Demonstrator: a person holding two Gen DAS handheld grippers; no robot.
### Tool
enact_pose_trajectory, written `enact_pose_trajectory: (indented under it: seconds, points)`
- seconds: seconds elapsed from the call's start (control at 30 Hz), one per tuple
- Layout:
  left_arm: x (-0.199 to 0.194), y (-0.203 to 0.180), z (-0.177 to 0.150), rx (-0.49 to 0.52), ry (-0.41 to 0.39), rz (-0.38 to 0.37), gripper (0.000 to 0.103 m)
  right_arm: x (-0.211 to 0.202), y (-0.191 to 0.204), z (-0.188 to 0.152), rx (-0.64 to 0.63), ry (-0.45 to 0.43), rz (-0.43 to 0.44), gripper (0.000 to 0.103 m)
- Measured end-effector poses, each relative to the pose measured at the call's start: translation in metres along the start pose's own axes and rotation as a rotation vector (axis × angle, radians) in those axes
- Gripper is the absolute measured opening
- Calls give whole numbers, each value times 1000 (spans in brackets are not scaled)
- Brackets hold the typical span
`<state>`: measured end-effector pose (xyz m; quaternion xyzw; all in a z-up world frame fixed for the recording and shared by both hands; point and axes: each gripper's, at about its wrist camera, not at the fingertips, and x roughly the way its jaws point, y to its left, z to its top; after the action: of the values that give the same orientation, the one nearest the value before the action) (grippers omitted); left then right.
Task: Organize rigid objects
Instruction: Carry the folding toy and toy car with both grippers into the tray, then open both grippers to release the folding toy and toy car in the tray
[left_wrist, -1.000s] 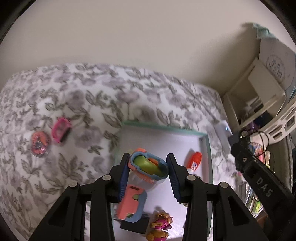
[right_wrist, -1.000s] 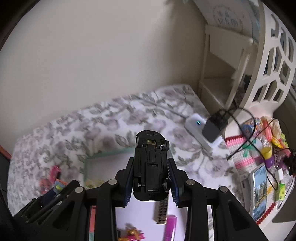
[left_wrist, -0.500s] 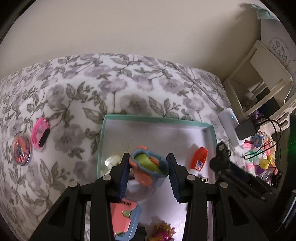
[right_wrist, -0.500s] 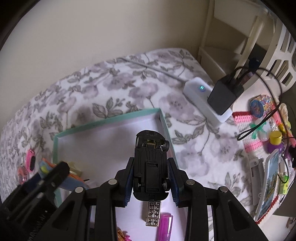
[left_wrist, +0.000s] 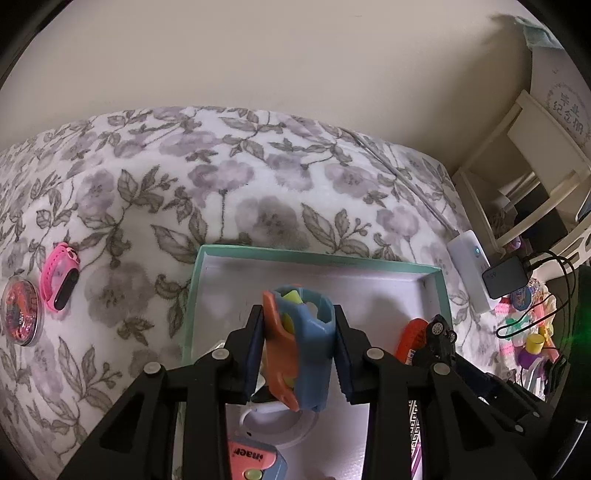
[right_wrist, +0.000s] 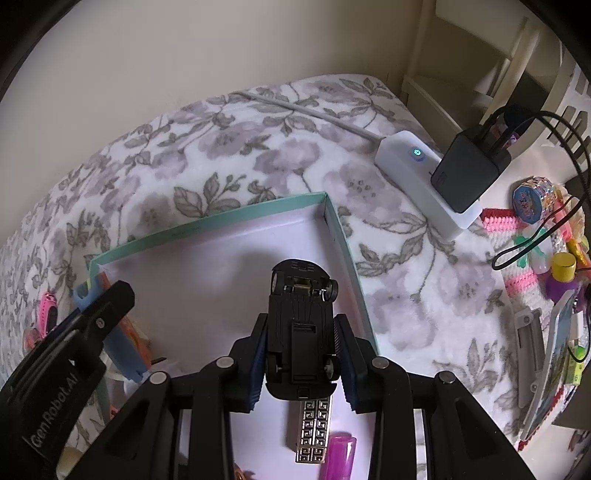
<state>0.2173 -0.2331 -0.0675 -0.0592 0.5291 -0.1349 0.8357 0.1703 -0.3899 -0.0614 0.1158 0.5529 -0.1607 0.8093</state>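
A shallow box with a teal rim (left_wrist: 314, 256) and a white floor lies on the flowered bedspread. My left gripper (left_wrist: 297, 314) hangs over the box's left half. Its jaws are closing on a blue and orange toy (left_wrist: 310, 350) with a yellow-green part inside, and both pads touch its sides. My right gripper (right_wrist: 301, 325) is shut on a black toy car (right_wrist: 301, 306), held underside up over the box's right half, near the right wall (right_wrist: 347, 258). In the right wrist view the left gripper (right_wrist: 107, 306) shows at the left with the toy.
In the box lie an orange-red bottle (left_wrist: 410, 336), a white ring (left_wrist: 280, 424), a pink and blue item (left_wrist: 255, 458), a patterned bar (right_wrist: 314, 432) and a purple tube (right_wrist: 338, 458). A pink wristband (left_wrist: 59, 277) and a round case (left_wrist: 20, 312) lie left. A power strip (right_wrist: 417, 173) and clutter lie right.
Both grippers have come down closer to the box. The blue and orange toy now stands narrower between the left pads. The car sits unchanged in the right grip.
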Motion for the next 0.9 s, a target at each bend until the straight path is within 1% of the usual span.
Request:
enact_pose_trajectory:
  seconds: [0.23, 0.4, 0.8, 0.9]
  points:
    - [6, 1, 0, -14, 12, -32, 36, 4, 5, -1, -8, 4, 7, 36]
    - [9, 2, -1, -17, 27, -29, 36, 5, 5, -1, -5, 12, 8, 36]
    - [10, 0, 0, -5, 56, -54, 36, -1, 1, 1, 11, 5, 17, 37]
    - [10, 1, 0, -11, 63, -68, 39, -1, -1, 1, 21, 8, 20, 38]
